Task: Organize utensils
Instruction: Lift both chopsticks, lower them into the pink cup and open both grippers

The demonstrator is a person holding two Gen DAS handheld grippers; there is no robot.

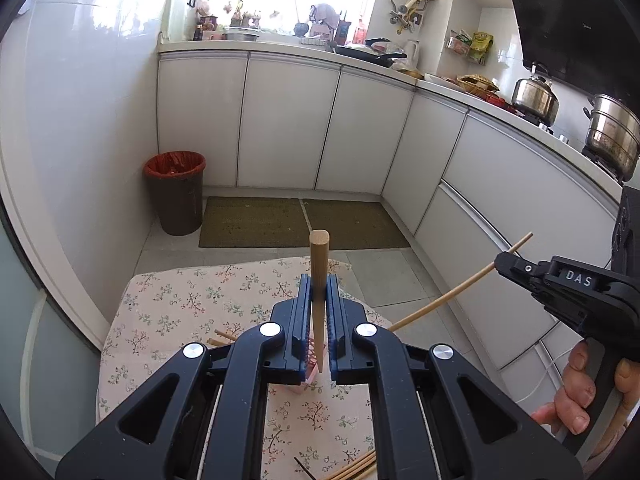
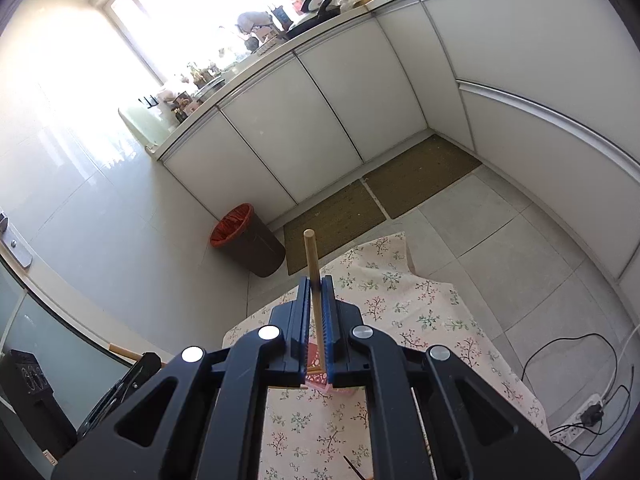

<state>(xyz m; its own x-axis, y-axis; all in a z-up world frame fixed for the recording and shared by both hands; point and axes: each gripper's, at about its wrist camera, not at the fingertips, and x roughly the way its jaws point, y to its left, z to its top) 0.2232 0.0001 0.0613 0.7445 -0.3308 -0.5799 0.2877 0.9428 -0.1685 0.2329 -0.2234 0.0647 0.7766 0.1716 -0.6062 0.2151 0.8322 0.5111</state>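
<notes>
A: Start at the left gripper (image 1: 319, 286). What has it got?

B: Its blue-padded jaws are pressed together on a thick, round, light wooden chopstick (image 1: 319, 276). The stick stands nearly upright between the pads, blunt end up, with its thin end reaching down past the jaws toward a pink perforated plastic holder (image 1: 311, 376) seen through the gap below.

A: And the right gripper (image 2: 318, 294)?

B: Same picture: jaws closed on a thinner, pale wooden chopstick (image 2: 311, 276), gripped partway along, its round top poking out above the pads. From the left wrist view that stick runs on a slant across the white cabinet fronts (image 1: 504, 200), and a hand (image 1: 576, 396) wraps the right gripper's handle.

A: What lies under them?

B: A small table covered by a cream cloth printed with little flower sprigs (image 1: 172, 312). More loose wooden chopsticks (image 1: 356, 468) lie on the cloth near the bottom edge of the left view, and a couple of ends (image 1: 222, 338) show just left of the left gripper's body.

A: Farther out?

B: Grey floor tiles, two olive-green mats (image 1: 300, 222) in front of the cabinets, and a dark brown bin with a red liner (image 1: 176, 192) in the corner. A white power strip with black cables (image 2: 580, 420) sits on the floor at the right.
</notes>
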